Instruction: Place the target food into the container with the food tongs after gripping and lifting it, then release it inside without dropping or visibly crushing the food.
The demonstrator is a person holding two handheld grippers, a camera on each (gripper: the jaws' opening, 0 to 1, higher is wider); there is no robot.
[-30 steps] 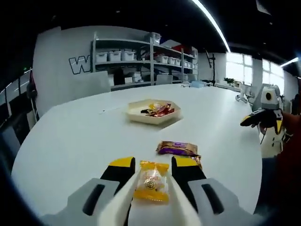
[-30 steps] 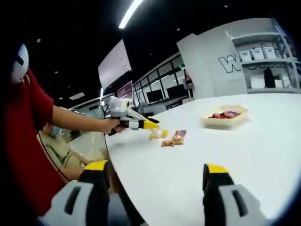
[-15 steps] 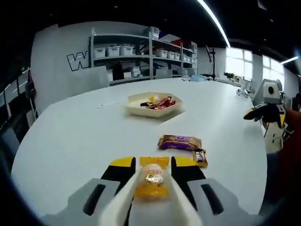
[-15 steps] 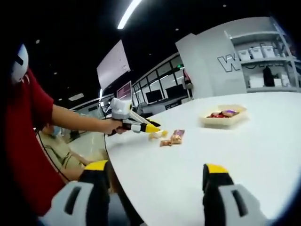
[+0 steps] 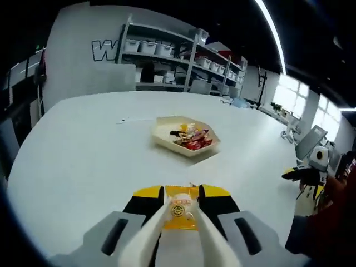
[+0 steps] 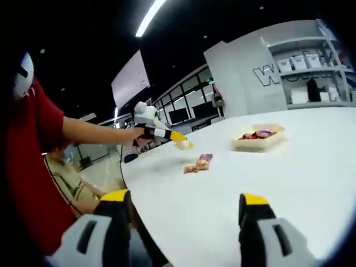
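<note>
between the two pale tong blades of your left gripper [image 5: 179,196] sat a small yellow-wrapped snack [image 5: 179,209], pinched at its sides and showing a round gold emblem on its clear front. the yellow-tipped jaws stood close in on the blades from either side. in the right gripper view you held that same gripper [image 6: 181,142] out over the near edge of the white table [image 6: 311,178], and the yellow snack [image 6: 183,145] hung at the tong tips above the surface, clear of it.

farther across the table [image 5: 83,150], in the left gripper view, the shallow cream hexagonal tray [image 5: 167,139] lay well apart from the held snack. it already carried a small heap of wrapped sweets [image 5: 192,137] in red, yellow and dark wrappers. in the right gripper view the tray [image 6: 258,142] sat toward the far right of the tabletop, with red and purple wrappers showing above its rim.

on the table below and just beyond the raised tongs, in the right gripper view, lay two more wrapped snacks [image 6: 198,164], one purple-brown and one orange, touching or nearly so; i could not tell which.

your right gripper [image 6: 181,214] was spread wide, its two yellow-tipped jaws standing well apart with nothing between them, poised near the table edge. in the left gripper view that gripper [image 5: 303,177] showed at the far right beside your red sleeve [image 5: 334,222], off the table's side.

grey shelving [image 5: 178,67] with white bins stood against the far wall.
</note>
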